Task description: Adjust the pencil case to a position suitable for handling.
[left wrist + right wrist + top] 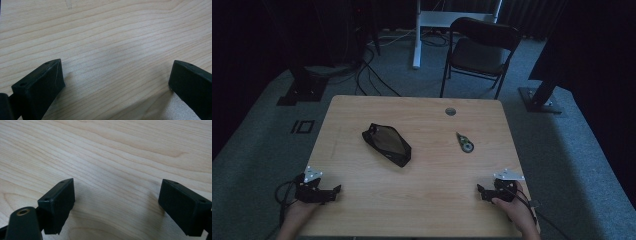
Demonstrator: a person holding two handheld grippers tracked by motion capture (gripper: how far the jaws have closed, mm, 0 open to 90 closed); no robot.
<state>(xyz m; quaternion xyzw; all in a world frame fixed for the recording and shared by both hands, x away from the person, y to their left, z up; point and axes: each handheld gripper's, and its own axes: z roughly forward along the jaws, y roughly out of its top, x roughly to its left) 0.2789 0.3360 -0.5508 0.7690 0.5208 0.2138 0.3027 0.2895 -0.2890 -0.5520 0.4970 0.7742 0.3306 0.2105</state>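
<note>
Wood-grain table [422,200] is shared by two claws and two things. At the near left edge, the left claw [337,190] is held with jaws spread, nothing between them. One black pouch [387,144] lies left of centre, one small tape dispenser [465,143] right of it. At the near right edge, the right claw [479,190] is likewise spread and empty.

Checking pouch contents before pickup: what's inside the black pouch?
Nothing can be made out inside the black pouch. It lies flat on the table; its brownish top panel shows only murk, and the black fabric covers the rest.
</note>
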